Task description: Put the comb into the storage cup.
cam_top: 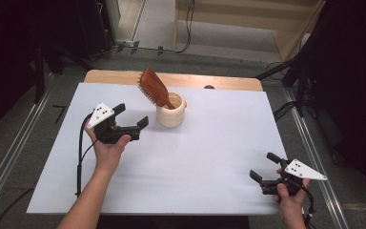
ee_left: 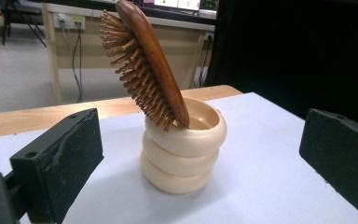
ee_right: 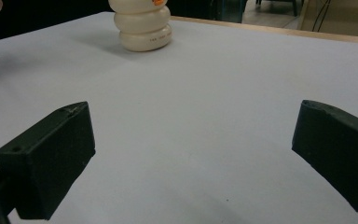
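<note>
High view: your left gripper point(cam_top: 132, 116) sits left of centre, jaws spread wide and holding nothing, pointed toward the cream ribbed holder point(cam_top: 171, 114) just beside it at upper centre of the white table point(cam_top: 195, 162). A wooden hairbrush point(cam_top: 155, 88) stands handle-down in the holder, its head tilted toward the upper left, bristles facing down and left. Your right gripper point(cam_top: 264, 167) rests at lower right, well apart from the holder, jaws likewise parted and empty. Right gripper view: the holder appears at the top edge, bearing a small orange mark point(ee_right: 158, 2), possibly a label or trim.
</note>
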Motion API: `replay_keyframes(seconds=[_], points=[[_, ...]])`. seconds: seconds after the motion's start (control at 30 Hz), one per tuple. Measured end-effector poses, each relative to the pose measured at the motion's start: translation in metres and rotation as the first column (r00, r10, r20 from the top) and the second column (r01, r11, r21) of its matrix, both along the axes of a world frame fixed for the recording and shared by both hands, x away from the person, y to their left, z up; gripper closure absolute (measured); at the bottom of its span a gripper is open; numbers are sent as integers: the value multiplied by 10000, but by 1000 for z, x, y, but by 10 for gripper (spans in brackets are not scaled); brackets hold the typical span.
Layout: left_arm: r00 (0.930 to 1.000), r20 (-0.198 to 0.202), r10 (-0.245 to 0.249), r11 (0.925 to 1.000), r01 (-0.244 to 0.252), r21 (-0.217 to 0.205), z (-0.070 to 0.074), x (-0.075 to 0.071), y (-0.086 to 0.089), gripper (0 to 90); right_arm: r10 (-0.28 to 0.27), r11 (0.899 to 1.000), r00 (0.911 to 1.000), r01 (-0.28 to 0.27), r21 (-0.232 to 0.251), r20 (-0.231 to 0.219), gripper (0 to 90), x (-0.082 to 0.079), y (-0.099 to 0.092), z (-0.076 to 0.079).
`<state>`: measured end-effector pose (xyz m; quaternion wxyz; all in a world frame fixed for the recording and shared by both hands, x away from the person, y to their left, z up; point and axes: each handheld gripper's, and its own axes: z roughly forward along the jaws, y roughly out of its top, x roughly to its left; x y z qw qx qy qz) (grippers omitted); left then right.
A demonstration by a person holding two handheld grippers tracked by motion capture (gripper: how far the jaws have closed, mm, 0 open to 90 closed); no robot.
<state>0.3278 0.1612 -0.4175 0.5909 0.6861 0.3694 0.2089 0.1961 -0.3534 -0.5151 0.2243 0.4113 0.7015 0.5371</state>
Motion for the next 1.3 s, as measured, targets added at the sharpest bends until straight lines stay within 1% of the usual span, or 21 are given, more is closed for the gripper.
replay_keyframes(seconds=[0.03, 0.3, 0.7, 0.73, 0.83, 1.03, 1.2, 1.3], points=[[10000, 0, 0, 10000, 0, 0, 0, 0, 0, 0, 0, 10000, 10000, 0, 0, 0, 0, 0, 0, 0], [9999, 77, -77, 9999, 78, -117, 0, -13, 5, 0, -19, 10000, 10000, 19, 14, -9, 0, 0, 0, 0], [9998, 171, -131, 9998, 134, -173, -1, -34, 20, 0, -20, 10000, 10000, 20, 19, -11, 0, 0, 0, 0], [9998, 174, -87, 9999, 90, -132, -1, -35, 21, 0, -22, 10000, 10000, 22, 11, 9, 0, 0, 0, 0], [9998, 175, -94, 9998, 97, -197, -2, -39, 24, 0, -23, 10000, 10000, 23, 8, 13, 0, 0, 0, 0], [9999, 132, -80, 9999, 81, -120, -7, -48, 29, 0, -18, 10000, 10000, 18, 12, -5, 0, 0, 0, 0], [9999, 116, 51, 9999, -49, -135, -10, -56, 36, 0, -19, 10000, 10000, 19, -9, -11, 0, 0, 0, 0], [9997, 187, 126, 9999, -124, -76, -11, -60, 40, 0, -26, 10000, 10000, 26, -3, -14, 0, 0, 0, 0]])
